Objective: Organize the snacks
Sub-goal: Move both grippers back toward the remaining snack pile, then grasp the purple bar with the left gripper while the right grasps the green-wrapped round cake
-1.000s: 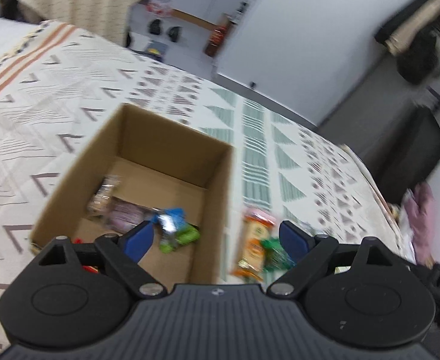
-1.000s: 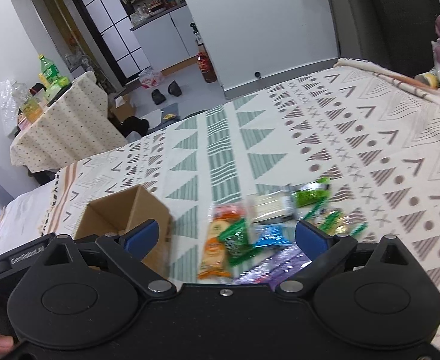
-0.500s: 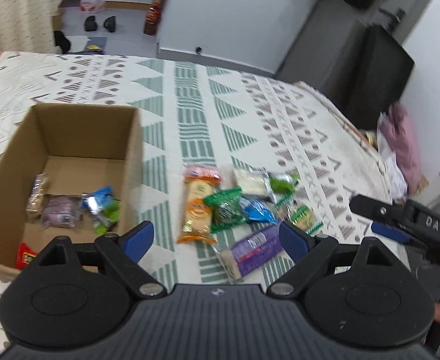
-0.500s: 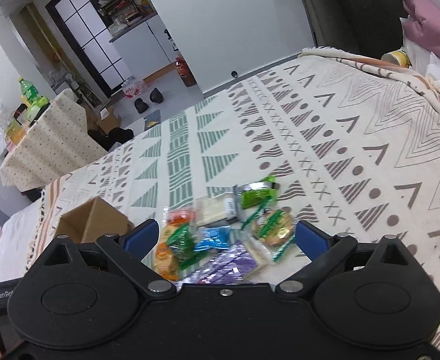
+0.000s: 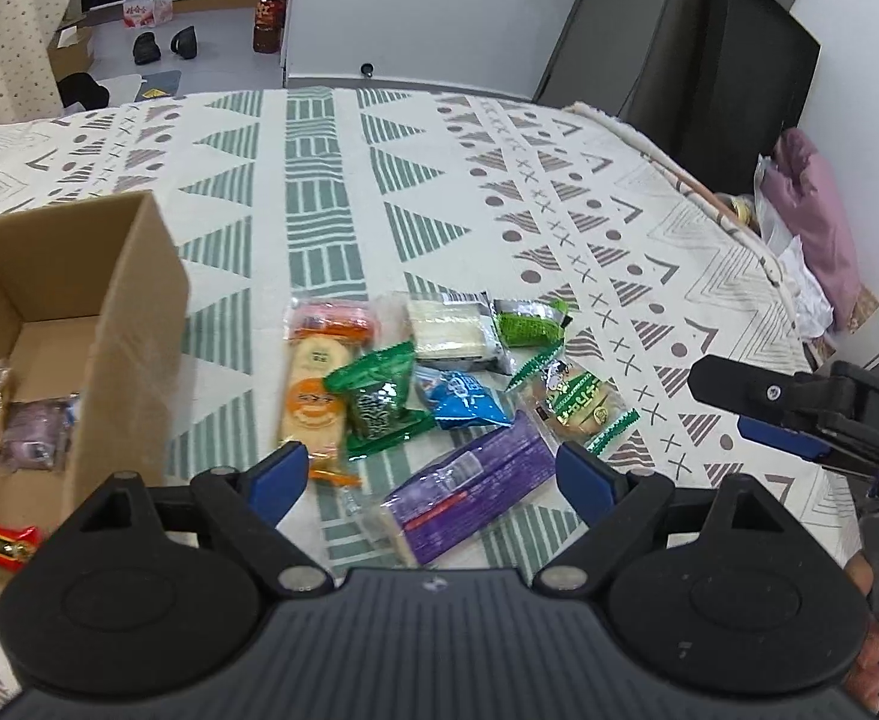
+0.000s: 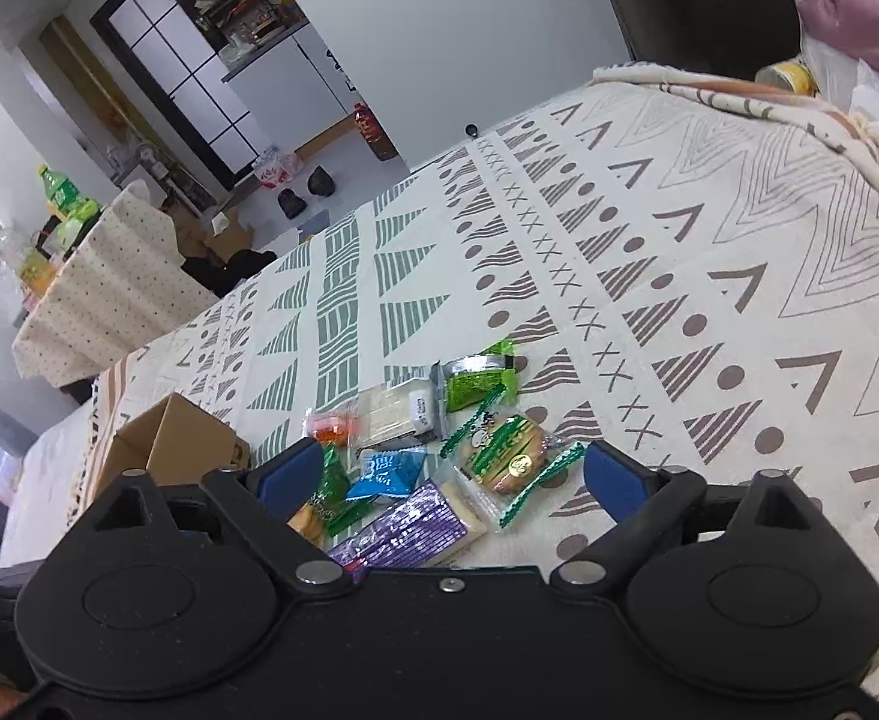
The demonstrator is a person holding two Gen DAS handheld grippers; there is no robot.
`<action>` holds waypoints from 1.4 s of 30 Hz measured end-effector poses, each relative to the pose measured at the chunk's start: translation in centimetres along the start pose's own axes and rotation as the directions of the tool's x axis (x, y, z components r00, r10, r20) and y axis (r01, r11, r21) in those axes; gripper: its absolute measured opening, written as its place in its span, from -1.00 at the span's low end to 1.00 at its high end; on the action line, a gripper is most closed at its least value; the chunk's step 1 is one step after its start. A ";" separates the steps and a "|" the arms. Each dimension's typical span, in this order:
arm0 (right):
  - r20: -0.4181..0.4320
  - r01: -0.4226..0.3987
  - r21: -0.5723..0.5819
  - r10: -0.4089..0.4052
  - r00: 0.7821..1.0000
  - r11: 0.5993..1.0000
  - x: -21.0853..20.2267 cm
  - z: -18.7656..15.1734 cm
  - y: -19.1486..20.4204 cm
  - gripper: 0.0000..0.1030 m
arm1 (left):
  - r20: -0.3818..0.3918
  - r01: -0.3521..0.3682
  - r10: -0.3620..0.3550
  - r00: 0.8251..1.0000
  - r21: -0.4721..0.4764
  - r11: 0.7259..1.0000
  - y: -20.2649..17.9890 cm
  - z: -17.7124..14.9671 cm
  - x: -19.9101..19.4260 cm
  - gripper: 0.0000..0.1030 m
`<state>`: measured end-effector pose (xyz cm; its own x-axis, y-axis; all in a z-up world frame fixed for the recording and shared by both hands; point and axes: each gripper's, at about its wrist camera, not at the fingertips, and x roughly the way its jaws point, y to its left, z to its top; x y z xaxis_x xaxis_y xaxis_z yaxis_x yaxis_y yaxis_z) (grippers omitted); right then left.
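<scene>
Several wrapped snacks lie in a loose pile on the patterned cloth: a purple packet [image 5: 469, 483] [image 6: 406, 528], a green packet [image 5: 379, 399], a blue packet [image 5: 463, 397] [image 6: 388, 471], an orange biscuit pack [image 5: 313, 396], a green-trimmed cake [image 5: 577, 402] [image 6: 502, 450] and a pale wafer pack [image 5: 448, 327]. The open cardboard box [image 5: 133, 324] [image 6: 169, 444] stands left of them with several snacks inside. My left gripper [image 5: 430, 471] is open, hovering just above the purple packet. My right gripper [image 6: 454, 471] is open over the pile's near side, and shows at right in the left wrist view [image 5: 793, 417].
The cloth-covered bed [image 5: 499, 192] stretches away to its far edge. Beyond it are a floor with shoes [image 5: 166, 45], a bottle [image 5: 266, 24] and a white wall. A pink bundle [image 5: 817, 222] lies off the bed's right edge. A dotted tablecloth [image 6: 103, 276] hangs at left.
My left gripper swung right from over the box to the snack pile. My right gripper moved forward and closer to the pile. Both stayed open.
</scene>
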<state>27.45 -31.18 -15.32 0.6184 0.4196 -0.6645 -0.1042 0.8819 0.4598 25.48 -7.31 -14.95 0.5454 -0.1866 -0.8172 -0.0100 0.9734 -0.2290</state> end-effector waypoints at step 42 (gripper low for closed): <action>-0.109 -0.032 -0.098 0.022 0.994 0.995 8.1 0.7 -1.6 0.50 | -0.136 -0.039 0.044 0.990 0.042 0.998 -1.6 -1.6 6.2 -0.35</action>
<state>33.15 -29.30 -21.04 0.5271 0.4595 -0.7149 -0.1999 0.8847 0.4212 27.57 -10.27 -20.49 0.4257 -0.1595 -0.8907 0.0038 0.9847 -0.1745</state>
